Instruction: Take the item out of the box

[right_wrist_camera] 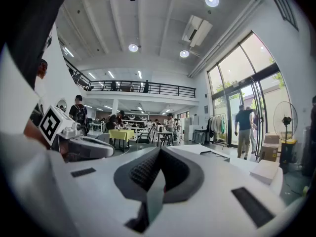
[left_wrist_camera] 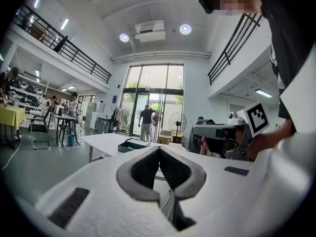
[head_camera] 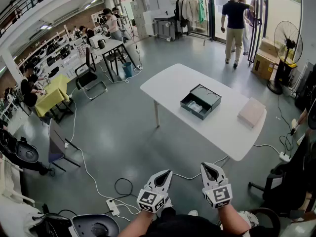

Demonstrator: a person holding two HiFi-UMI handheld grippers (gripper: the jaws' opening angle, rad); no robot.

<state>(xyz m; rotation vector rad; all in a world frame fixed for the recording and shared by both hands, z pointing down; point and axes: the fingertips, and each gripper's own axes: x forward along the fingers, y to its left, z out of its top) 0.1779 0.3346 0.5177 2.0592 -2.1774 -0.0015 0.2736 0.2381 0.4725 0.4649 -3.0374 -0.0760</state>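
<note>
A dark open box (head_camera: 196,105) lies on the white table (head_camera: 168,85) in the middle of the room, with its lid (head_camera: 207,96) right behind it. A pale item (head_camera: 194,106) rests inside the box. Both grippers are low in the head view, far short of the table. My left gripper (head_camera: 166,173) and right gripper (head_camera: 209,166) have their jaws together and hold nothing. The left gripper view shows its pads (left_wrist_camera: 145,169) meeting, with the box (left_wrist_camera: 131,144) far ahead. In the right gripper view the pads (right_wrist_camera: 143,171) also meet.
A flat pinkish box (head_camera: 252,112) lies at the table's right end. Cables and a power strip (head_camera: 112,207) run over the floor between me and the table. A chair (head_camera: 59,147) stands at the left and an office chair (head_camera: 289,181) at the right. People (head_camera: 235,19) stand by the glass door.
</note>
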